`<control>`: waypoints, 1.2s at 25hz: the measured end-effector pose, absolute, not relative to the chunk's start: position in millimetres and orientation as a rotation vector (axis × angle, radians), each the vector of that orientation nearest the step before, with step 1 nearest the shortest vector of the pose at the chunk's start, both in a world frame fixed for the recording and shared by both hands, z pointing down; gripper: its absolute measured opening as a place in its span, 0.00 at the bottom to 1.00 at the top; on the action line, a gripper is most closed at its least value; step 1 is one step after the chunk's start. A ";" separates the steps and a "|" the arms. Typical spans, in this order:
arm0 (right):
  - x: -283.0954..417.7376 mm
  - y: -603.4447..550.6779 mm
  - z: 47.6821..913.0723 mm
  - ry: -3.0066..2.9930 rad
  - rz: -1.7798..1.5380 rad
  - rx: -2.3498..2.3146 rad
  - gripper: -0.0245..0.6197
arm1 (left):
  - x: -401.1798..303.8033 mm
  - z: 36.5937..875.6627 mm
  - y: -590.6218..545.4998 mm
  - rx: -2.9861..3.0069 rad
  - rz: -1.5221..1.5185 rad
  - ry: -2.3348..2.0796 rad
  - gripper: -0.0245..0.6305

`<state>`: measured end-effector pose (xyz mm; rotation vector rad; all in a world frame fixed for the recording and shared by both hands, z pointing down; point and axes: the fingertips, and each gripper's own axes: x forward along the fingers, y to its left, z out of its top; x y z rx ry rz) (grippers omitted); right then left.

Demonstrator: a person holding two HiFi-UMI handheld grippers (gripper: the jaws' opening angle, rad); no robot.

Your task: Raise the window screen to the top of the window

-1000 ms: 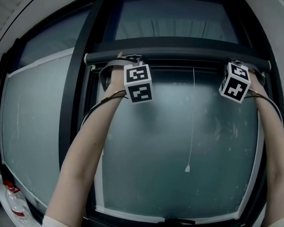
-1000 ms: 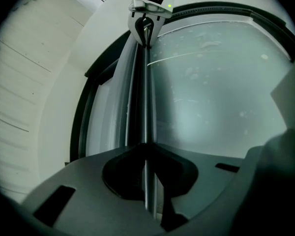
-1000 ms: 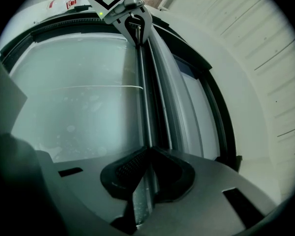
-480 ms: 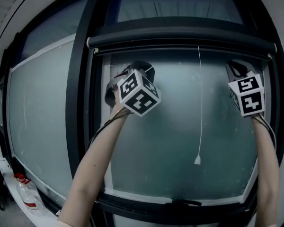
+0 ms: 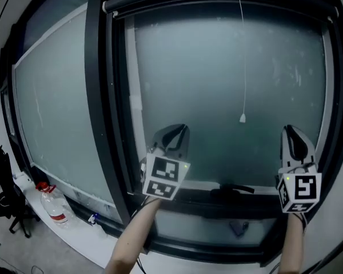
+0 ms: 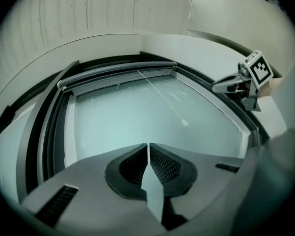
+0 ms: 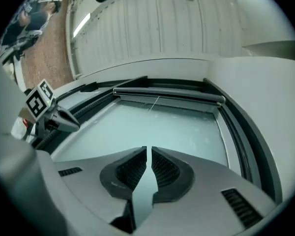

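The window screen's dark bar [image 5: 217,3] sits rolled up at the top of the frosted pane [image 5: 217,79]; in the gripper views the same bar [image 6: 118,73] [image 7: 167,93] lies at the far end of the glass. A thin pull cord [image 5: 242,67] hangs from it, ending in a small bead. My left gripper [image 5: 180,129] [image 6: 148,145] is low in front of the pane, shut with nothing in it. At the lower right my right gripper [image 5: 287,130] [image 7: 149,149] points up, shut and holding nothing. Neither touches the bar or the cord.
A black window handle [image 5: 234,189] lies on the bottom frame between the grippers. A thick dark mullion [image 5: 97,96] splits off the left pane. On the sill at lower left stands a red-capped water bottle [image 5: 50,203], with a black chair [image 5: 6,194] beside it.
Both grippers have dropped from the screen bar at the top down to the window's lower part. The bar has stayed up; the head view has tilted lower.
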<state>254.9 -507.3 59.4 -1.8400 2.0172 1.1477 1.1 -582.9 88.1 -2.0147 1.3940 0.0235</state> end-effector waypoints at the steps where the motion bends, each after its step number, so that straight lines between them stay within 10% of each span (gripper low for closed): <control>1: 253.0 -502.0 92.0 2.035 1.090 -1.840 0.09 | -0.1 121.1 -577.2 -2.043 0.030 1.414 0.06; 13: 222.0 -434.2 443.7 2.379 0.310 -1.971 0.09 | -12.2 479.0 -483.9 -2.594 -0.015 1.647 0.04; 30: 202.5 -433.5 444.0 2.373 0.156 -1.843 0.09 | 19.8 454.0 -481.0 -2.578 0.167 1.743 0.05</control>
